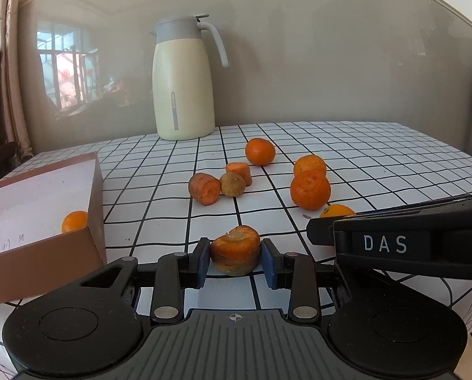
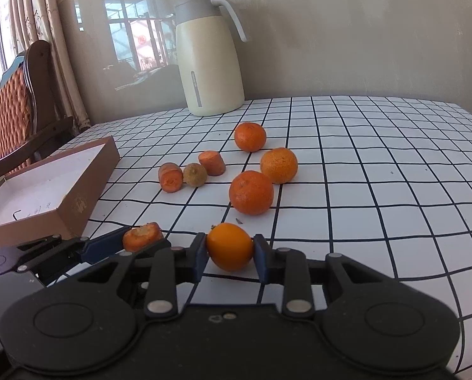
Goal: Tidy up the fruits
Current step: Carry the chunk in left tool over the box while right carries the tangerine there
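With the left gripper (image 1: 235,258) clamped on a carrot stub (image 1: 235,250) and the right gripper (image 2: 230,251) clamped on a small orange (image 2: 230,247), both just right of the box (image 1: 92,202), I'd lift each clear of the box wall before releasing inside.

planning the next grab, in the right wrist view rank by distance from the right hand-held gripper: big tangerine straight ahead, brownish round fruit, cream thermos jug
1. Big orange tangerine, just ahead of the right hand-held gripper.
2. Brownish round fruit, farther back and left, between two carrot chunks.
3. Cream thermos jug, farthest, against the wall.
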{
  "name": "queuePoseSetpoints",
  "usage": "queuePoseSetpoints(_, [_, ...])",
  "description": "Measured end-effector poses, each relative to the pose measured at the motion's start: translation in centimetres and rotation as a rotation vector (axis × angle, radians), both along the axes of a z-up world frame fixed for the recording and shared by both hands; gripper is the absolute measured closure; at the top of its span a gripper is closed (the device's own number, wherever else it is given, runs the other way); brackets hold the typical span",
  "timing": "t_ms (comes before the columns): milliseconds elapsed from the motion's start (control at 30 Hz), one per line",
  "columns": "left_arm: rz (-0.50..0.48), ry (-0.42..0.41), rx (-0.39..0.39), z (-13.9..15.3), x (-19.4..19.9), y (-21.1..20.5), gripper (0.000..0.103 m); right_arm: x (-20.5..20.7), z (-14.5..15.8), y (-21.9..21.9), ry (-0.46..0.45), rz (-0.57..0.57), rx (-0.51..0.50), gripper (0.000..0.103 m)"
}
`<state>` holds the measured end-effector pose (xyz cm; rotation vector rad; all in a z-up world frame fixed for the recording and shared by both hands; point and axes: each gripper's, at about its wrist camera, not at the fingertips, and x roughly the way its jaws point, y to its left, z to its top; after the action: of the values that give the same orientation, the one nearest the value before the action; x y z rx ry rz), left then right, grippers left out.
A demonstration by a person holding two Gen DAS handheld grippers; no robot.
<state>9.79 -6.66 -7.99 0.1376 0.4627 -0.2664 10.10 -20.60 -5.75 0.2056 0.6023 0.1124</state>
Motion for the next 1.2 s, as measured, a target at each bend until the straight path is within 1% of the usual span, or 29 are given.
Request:
queuePoseSetpoints(167, [0.013, -0.021, -0.027, 0.8, -0.1, 0.7, 0.068, -0.1, 0.9, 0.2, -0.028, 0.006, 0.006, 0.081])
queuePoseSetpoints(300, [0.017, -0.015, -0.051, 1.4, -0.2, 1.5, 0.068, -0.3, 1.7, 0.6, -0.046, 0.021, 0.02, 0.081])
queuePoseSetpoints(533, [0.021, -0.071, -0.074, 3.5, -1.7, 3.4, 0.068, -1.4, 3.7, 1.6, -0.11, 0.065, 0.045, 0.081])
queuePoseSetpoints(800, [0.091, -0.128, -0.117, 5.1, -1.9, 6.6, 0.068, -1.2, 5.3, 3.8, -0.198, 0.108, 0.059, 0.081])
queuePoseSetpoints(1200, [0.213, -0.167, -0.133, 5.6, -1.7, 11.7, 0.068, 0.0, 6.2, 8.3, -0.243, 0.191, 0.072, 0.081])
